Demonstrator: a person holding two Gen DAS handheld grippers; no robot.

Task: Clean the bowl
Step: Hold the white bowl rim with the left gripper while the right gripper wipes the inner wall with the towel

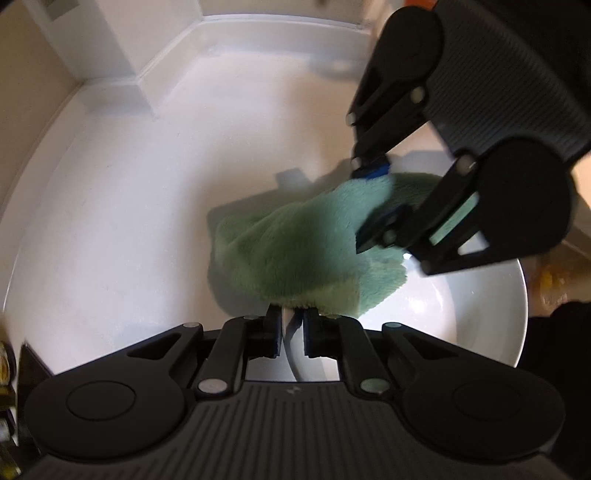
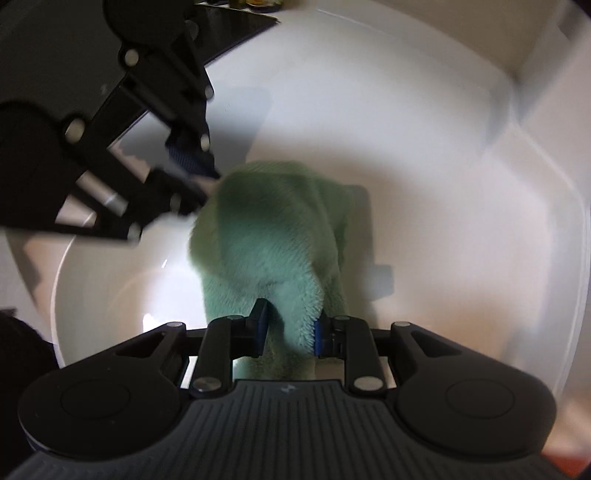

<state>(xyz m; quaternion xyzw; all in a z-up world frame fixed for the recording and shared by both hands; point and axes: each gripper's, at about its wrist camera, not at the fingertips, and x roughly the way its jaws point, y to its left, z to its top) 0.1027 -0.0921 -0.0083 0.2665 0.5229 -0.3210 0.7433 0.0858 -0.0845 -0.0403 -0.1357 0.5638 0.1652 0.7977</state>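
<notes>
A white bowl (image 1: 476,310) rests on a white counter. My left gripper (image 1: 293,332) is shut on the bowl's near rim, which runs between its blue pads. A fluffy green cloth (image 1: 303,243) lies draped over the rim and into the bowl. My right gripper (image 2: 289,332) is shut on a bunch of the green cloth (image 2: 273,236) and holds it over the bowl (image 2: 110,273). The right gripper also shows in the left wrist view (image 1: 373,199), coming in from the upper right. The left gripper shows in the right wrist view (image 2: 192,181) at the bowl's far rim.
The white counter (image 1: 129,206) has a raised white back edge (image 1: 221,33) and a wall corner behind it. A dark flat surface (image 2: 229,26) lies at the counter's far left in the right wrist view. Some yellowish items (image 1: 550,284) sit at the right edge.
</notes>
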